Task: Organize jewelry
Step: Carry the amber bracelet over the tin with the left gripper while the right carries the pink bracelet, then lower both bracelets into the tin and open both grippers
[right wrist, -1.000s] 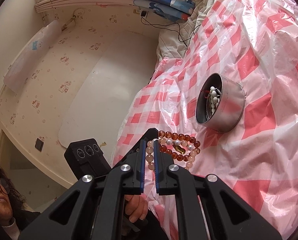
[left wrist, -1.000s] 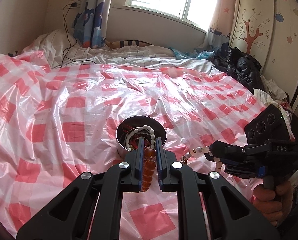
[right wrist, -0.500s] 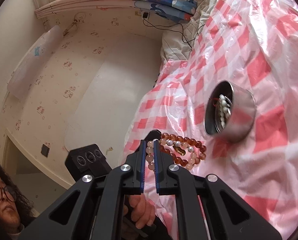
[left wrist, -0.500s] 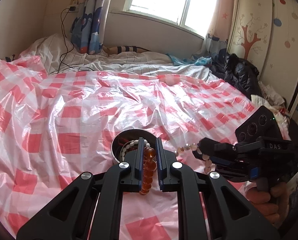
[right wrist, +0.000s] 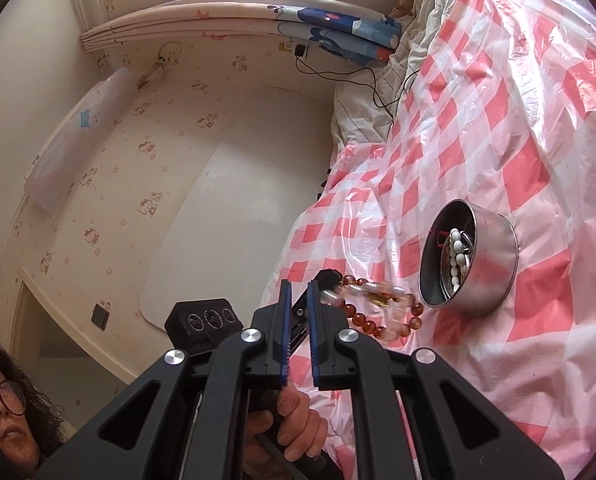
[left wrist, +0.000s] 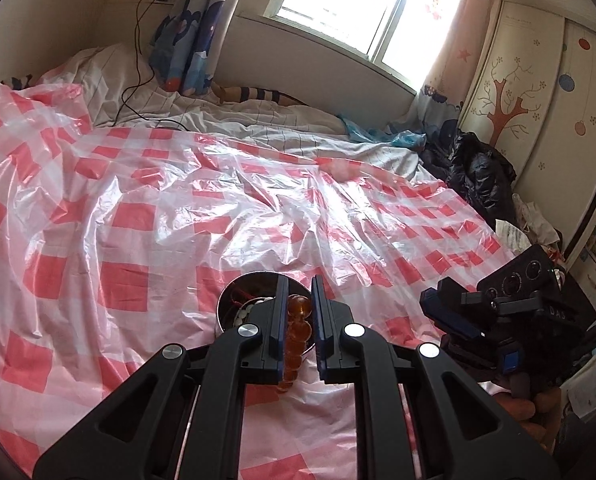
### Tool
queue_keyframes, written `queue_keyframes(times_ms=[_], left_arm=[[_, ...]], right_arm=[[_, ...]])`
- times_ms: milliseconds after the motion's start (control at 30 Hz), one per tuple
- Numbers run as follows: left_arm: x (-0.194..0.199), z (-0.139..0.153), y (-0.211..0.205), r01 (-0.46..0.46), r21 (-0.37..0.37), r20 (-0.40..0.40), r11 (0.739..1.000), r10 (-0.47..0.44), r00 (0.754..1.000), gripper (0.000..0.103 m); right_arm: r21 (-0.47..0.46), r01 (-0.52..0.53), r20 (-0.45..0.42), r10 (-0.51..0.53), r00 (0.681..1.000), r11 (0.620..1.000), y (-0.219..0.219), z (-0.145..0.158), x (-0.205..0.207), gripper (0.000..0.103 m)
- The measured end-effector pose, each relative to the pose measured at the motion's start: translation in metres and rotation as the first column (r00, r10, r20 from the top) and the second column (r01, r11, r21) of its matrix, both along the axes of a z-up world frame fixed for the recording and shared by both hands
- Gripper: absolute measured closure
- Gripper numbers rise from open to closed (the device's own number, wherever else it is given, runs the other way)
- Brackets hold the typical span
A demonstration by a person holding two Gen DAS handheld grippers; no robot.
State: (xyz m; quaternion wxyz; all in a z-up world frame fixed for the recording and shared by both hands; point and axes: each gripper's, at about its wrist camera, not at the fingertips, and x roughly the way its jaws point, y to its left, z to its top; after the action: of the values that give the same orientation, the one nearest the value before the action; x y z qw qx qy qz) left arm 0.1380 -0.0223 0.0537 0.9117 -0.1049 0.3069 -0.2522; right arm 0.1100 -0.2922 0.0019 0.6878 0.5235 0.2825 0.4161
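Amber bead bracelet (left wrist: 296,334), pinched in left tongs (left wrist: 297,312) beside steel bowl (right wrist: 494,260); right tongs (right wrist: 297,304) pinching pale bracelet (right wrist: 372,294): carry each over the bowl's mouth before letting go.

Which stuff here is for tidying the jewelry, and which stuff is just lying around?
For the job:
- amber bead bracelet, pinched in the left gripper
- pale bead bracelet, held by the right gripper
- metal bowl with white beads inside

Just lying around:
- black jacket
- charger cable
- curtain
- checked plastic sheet
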Motion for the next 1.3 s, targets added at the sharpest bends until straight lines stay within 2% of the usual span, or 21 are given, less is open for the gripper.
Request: queue_keyframes(times_ms=[133,167,233,267,300,367,433,533,633,667,700,733,767,800,833,867,933,1000,1067,1133,1300], left_arm=[[0.001,0.002,0.002,0.003,-0.034,0.003,0.999,-0.003,1.000,0.093],[0.001,0.002,0.002,0.000,-0.032,0.005,0.999,0.000,1.000,0.093],[0.001,0.002,0.002,-0.003,-0.034,-0.001,0.999,0.003,1.000,0.093],[0.001,0.001,0.003,-0.006,-0.032,-0.002,0.999,0.006,1.000,0.093],[0.001,0.001,0.004,-0.008,-0.033,-0.004,0.999,0.008,1.000,0.093],[0.001,0.001,0.007,-0.011,-0.040,-0.008,0.999,0.011,1.000,0.093],[-0.001,0.002,0.008,-0.011,-0.043,-0.009,0.999,0.011,1.000,0.093],[-0.003,0.003,0.009,-0.007,-0.042,-0.003,0.999,0.007,1.000,0.093],[-0.005,0.004,0.010,-0.005,-0.044,-0.002,0.999,0.005,1.000,0.093],[-0.006,0.004,0.011,-0.005,-0.047,-0.003,0.999,0.005,1.000,0.093],[-0.006,0.004,0.011,-0.005,-0.048,-0.003,0.999,0.005,1.000,0.093],[-0.006,0.004,0.011,-0.004,-0.049,-0.003,0.999,0.004,1.000,0.093],[-0.007,0.004,0.011,-0.004,-0.049,-0.003,0.999,0.004,1.000,0.093],[-0.007,0.005,0.012,-0.004,-0.049,-0.002,0.999,0.004,1.000,0.093],[-0.007,0.004,0.011,-0.005,-0.047,-0.001,0.999,0.005,1.000,0.093],[-0.007,0.005,0.012,-0.006,-0.046,0.001,0.999,0.006,1.000,0.093],[-0.008,0.006,0.014,-0.009,-0.051,0.002,0.999,0.009,1.000,0.093],[-0.007,0.007,0.015,-0.012,-0.059,-0.002,0.998,0.012,1.000,0.093],[-0.007,0.007,0.014,-0.012,-0.057,-0.003,0.998,0.012,1.000,0.093],[-0.006,0.007,0.014,-0.009,-0.052,-0.003,0.999,0.009,1.000,0.093],[-0.001,0.005,0.005,0.000,-0.040,-0.008,0.999,0.000,1.000,0.093]], right_arm=[[-0.003,0.010,-0.013,-0.010,1.000,1.000,-0.003,-0.003,0.001,0.094],[-0.027,0.010,-0.021,-0.010,1.000,1.000,-0.002,-0.003,0.001,0.094],[-0.156,0.012,-0.051,-0.020,0.999,0.988,0.001,-0.002,0.000,0.094],[-0.232,0.007,-0.070,-0.024,0.997,0.973,0.004,-0.003,-0.001,0.089],[-0.315,0.004,-0.083,-0.032,0.996,0.949,0.009,-0.003,-0.002,0.072],[-0.502,-0.004,-0.091,-0.047,0.995,0.865,0.022,-0.003,-0.006,0.055],[-0.641,-0.032,-0.086,-0.031,0.996,0.767,0.043,-0.004,-0.004,0.055],[-0.765,-0.032,-0.052,-0.013,0.999,0.643,0.072,-0.007,-0.001,0.055],[-0.898,-0.016,-0.020,-0.004,1.000,0.441,0.100,-0.017,0.003,0.055],[-0.925,-0.021,-0.019,0.009,1.000,0.378,0.108,-0.022,0.002,0.061],[-0.954,-0.002,0.004,0.020,1.000,0.298,0.117,-0.024,-0.001,0.077],[-0.967,0.009,0.020,0.043,0.999,0.254,0.122,-0.024,-0.006,0.084],[-0.967,0.009,0.022,0.050,0.999,0.253,0.123,-0.024,-0.008,0.093],[-0.962,0.009,0.023,0.047,0.999,0.272,0.120,-0.023,-0.010,0.094],[-0.948,0.000,0.014,0.041,0.999,0.317,0.114,-0.022,-0.011,0.095],[-0.919,-0.016,-0.005,0.029,1.000,0.395,0.105,-0.021,-0.011,0.095],[-0.808,-0.037,-0.043,0.005,0.999,0.589,0.081,-0.016,-0.009,0.095],[-0.634,-0.025,-0.034,0.004,0.999,0.773,0.056,-0.009,-0.011,0.095],[-0.457,0.000,-0.003,-0.001,1.000,0.889,0.037,-0.002,-0.015,0.095],[-0.306,0.018,0.020,-0.012,1.000,0.952,0.021,0.002,-0.015,0.095],[-0.119,0.029,0.002,-0.029,1.000,0.992,0.004,0.001,-0.004,0.095]])
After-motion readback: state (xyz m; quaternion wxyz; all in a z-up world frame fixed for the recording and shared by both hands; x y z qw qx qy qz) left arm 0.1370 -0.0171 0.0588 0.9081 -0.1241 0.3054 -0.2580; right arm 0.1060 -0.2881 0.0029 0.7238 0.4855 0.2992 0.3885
